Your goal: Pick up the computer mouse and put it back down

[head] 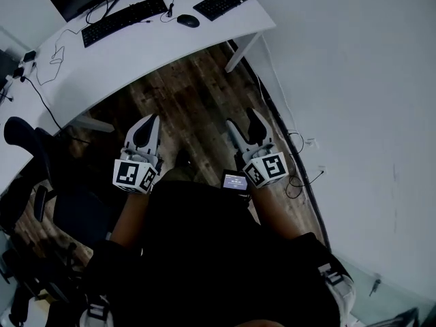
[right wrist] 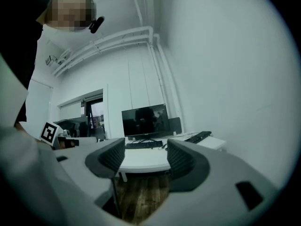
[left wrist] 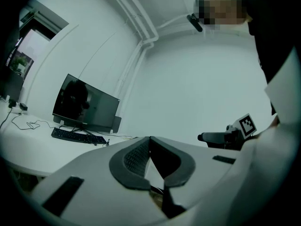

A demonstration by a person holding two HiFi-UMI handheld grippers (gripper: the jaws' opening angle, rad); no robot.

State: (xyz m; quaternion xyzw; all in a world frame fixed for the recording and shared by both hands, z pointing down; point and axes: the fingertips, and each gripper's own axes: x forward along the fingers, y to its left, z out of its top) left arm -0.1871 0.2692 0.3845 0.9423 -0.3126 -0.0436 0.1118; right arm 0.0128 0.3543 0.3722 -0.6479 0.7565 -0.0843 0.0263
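Where the mouse (head: 188, 20) lies: small dark oval on the smooth white curved bench (head: 136, 56), beside a black keyboard (head: 124, 20).
Left claw (head: 150, 121): ribbed grey pads (left wrist: 136, 159) clenched together, empty.
Right claw (head: 244, 121): released, wide apart, empty.

White counter (head: 136, 56), computer mouse (head: 188, 20) on it between left keyboard (head: 125, 20) and right keyboard (head: 226, 0), your left tool (head: 148, 125) and right tool (head: 243, 122) over wooden floor (head: 194, 101), well apart from the mouse.

The person wears a black short-sleeved top (head: 197, 251). The white-shelled left gripper (head: 151, 120) and the matching right gripper (head: 243, 121) each carry a white cube with black square markers (head: 136, 174). The jaws are lined with dark grey ribbed pads (right wrist: 181, 161).
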